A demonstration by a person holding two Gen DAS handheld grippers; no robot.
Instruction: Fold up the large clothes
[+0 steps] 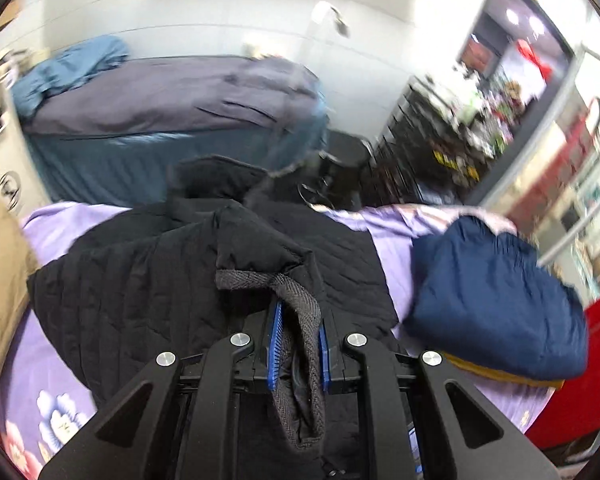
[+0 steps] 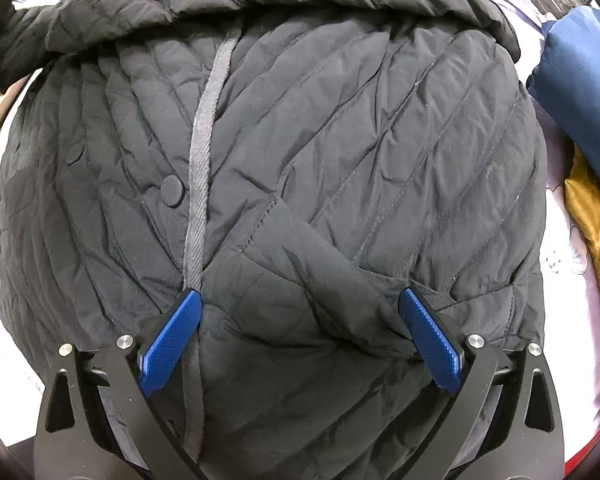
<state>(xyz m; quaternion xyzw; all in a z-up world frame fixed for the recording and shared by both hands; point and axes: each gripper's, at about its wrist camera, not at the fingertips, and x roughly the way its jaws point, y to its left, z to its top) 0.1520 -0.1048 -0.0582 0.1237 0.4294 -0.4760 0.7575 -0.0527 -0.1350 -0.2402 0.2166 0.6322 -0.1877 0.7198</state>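
- Left wrist view: right up close, the left gripper has its blue pads drawn nearly together, pinching the grey ribbed cuff of a sleeve between them.
- That cuff loops out ahead of the pads and drapes back down between the black finger arms.
- The sleeve runs forward from the gripper onto the black quilted jacket, which lies spread on a lilac flowered bedsheet, collar at the far end.
- To the right of the jacket, just beside it, sits a folded navy garment with a mustard-yellow layer peeking out beneath.
- Beyond the bed, a second bed with a grey cover and a blurred shelf rack.
- Right wrist view: the right gripper is spread wide, blue pads far apart and gripping nothing.
- The jacket fills the frame directly below and ahead; the pads hover at or on its fabric, contact unclear.
- A grey woven tape runs along the jacket past the left pad, with a round snap button beside it.
- The navy garment and mustard cloth sit at the right edge.
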